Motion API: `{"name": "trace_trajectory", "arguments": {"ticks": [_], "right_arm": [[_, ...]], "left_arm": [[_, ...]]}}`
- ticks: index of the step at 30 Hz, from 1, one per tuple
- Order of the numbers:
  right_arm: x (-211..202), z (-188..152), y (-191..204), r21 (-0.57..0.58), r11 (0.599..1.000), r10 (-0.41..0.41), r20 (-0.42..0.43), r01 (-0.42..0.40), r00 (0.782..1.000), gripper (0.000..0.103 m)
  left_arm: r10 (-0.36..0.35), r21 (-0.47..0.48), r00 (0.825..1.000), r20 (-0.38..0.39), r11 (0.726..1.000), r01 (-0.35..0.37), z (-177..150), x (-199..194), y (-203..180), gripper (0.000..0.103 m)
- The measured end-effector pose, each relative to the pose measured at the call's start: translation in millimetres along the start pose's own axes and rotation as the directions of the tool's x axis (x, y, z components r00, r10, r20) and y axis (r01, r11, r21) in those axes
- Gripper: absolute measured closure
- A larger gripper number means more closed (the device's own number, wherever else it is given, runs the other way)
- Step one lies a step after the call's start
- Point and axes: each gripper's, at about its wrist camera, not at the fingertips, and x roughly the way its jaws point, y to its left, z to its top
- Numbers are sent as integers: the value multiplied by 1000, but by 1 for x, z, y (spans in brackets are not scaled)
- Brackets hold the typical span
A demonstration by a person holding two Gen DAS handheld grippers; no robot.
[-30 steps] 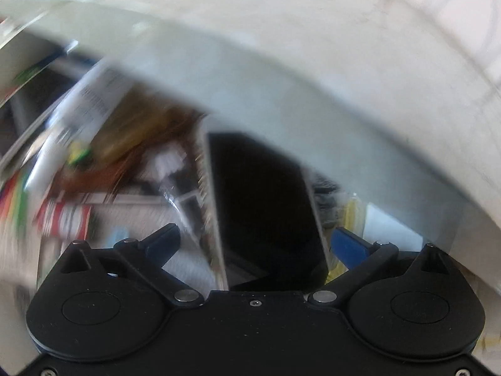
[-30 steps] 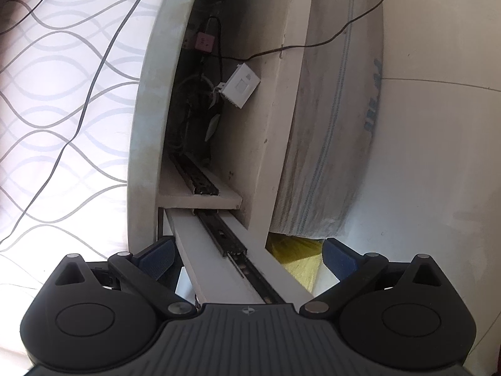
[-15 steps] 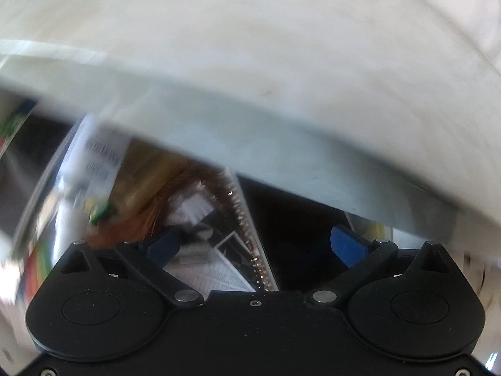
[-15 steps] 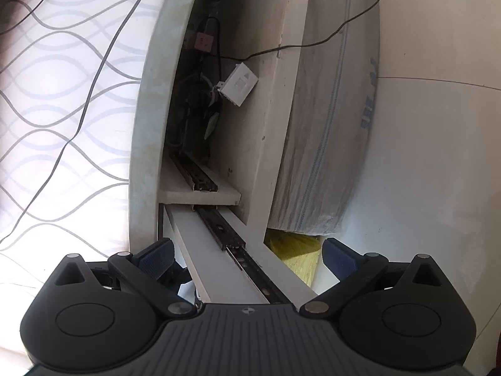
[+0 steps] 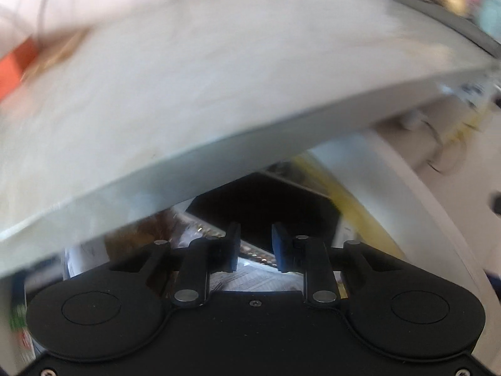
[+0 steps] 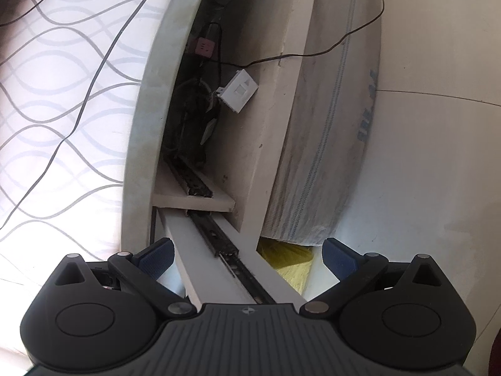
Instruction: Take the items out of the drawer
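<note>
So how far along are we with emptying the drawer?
Done: the drawer stands pulled out on its rail. In hand: the left gripper is closing over the black notebook; whether its pads grip it is unclear. The right gripper is open and empty. Left: papers remain inside.

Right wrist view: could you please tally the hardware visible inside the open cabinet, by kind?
Metal drawer slides: 2, the upper slide and the lower slide
White socket box: 1
Pink socket: 1
Total: 4
</note>
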Motion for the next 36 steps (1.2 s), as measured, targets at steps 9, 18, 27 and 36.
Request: {"name": "trace_trajectory", "arguments": {"ticks": [9,18,27,36], "right_arm": [[-2,0,1,-13,1000,-17,15,17,1000,0],[3,-1,-1,-13,999,-38,12,38,999,0],[2,-1,-2,-16,999,-48,25,49,999,0],[1,1,-4,-17,998,-56,28,57,998,0]], "left_arm": [[-104,423,993,62,904,69,-70,29,-71,76],[-145,655,987,76,754,60,-106,7,-127,29],[-184,681,983,-15,718,145,-116,3,-106,70],[-99,711,987,-125,685,159,-127,5,-69,93]]}}
